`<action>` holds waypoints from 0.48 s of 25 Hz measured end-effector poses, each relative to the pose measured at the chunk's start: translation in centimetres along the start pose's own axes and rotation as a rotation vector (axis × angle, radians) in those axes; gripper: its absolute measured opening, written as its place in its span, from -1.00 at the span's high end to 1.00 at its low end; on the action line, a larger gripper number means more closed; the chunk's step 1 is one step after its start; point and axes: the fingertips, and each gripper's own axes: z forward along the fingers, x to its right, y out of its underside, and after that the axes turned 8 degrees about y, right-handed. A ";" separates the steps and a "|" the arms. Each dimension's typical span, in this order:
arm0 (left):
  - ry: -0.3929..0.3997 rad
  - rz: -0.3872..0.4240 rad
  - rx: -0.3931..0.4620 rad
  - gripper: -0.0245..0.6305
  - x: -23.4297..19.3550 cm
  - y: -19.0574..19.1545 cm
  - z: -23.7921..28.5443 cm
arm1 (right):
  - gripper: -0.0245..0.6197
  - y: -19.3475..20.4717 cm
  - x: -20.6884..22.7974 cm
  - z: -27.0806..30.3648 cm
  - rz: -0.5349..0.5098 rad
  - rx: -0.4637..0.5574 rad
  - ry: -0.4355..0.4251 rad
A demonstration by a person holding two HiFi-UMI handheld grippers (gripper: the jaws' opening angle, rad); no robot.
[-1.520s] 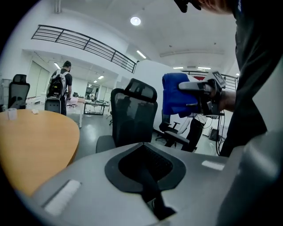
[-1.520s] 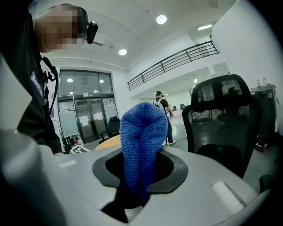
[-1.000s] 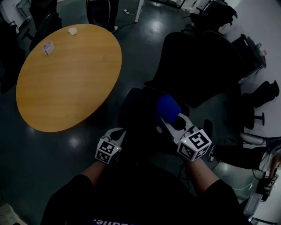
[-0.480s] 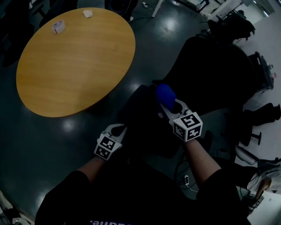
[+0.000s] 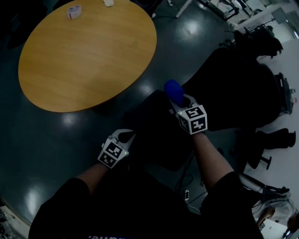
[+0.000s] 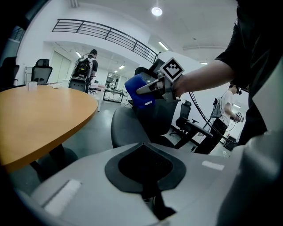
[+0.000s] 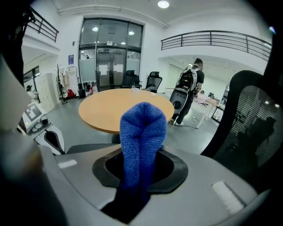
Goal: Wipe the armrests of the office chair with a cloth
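between the right jaws: a blue cloth, folded into a hump, sticks up out of them, and both jaws are pressed tight on its lower end.
right gripper: held out over the office chair, marker cube facing up, cloth leading at its tip.
cloth and chair: the cloth sits above the dark edge where seat meets backrest. the head view is so dim there that the armrest may be just under it, and contact is hard to call.
between the left jaws: closed together, pad to pad, gripping no object.
left gripper: low at the chair's near left side, well apart from the right one and pointing toward it.
backrest: mesh and tall, rising along the right of the right gripper view.
table: round and wooden, beyond the chair to the left, with a small white item near its far edge.
farther out: a person with a backpack stands past the table.
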 end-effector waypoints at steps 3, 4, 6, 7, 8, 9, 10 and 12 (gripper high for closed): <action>-0.004 -0.004 0.010 0.86 -0.4 0.1 0.0 | 0.58 0.4 -0.2 1.9 -0.067 -0.036 -0.005; -0.006 -0.008 0.016 0.86 -0.5 0.2 -0.1 | 0.58 0.4 -0.4 2.5 -0.094 -0.047 -0.008; -0.012 -0.018 0.027 0.86 -0.8 0.3 -0.1 | 0.58 0.6 -0.5 3.8 -0.157 -0.071 -0.009; -0.016 -0.023 0.032 0.86 -0.9 0.3 -0.1 | 0.58 0.7 -0.5 4.4 -0.196 -0.085 -0.006; -0.018 -0.027 0.034 0.86 -0.9 0.3 0.0 | 0.58 0.8 -0.3 5.0 -0.237 -0.098 0.000; -0.020 -0.032 0.036 0.86 -0.9 0.3 0.1 | 0.58 0.9 0.0 5.4 -0.277 -0.111 0.007; -0.022 -0.038 0.038 0.86 -0.9 0.2 0.1 | 0.58 0.8 0.2 5.9 -0.316 -0.123 0.015; -0.027 -0.049 0.042 0.86 -0.9 0.2 0.0 | 0.58 0.6 0.5 6.7 -0.399 -0.146 0.024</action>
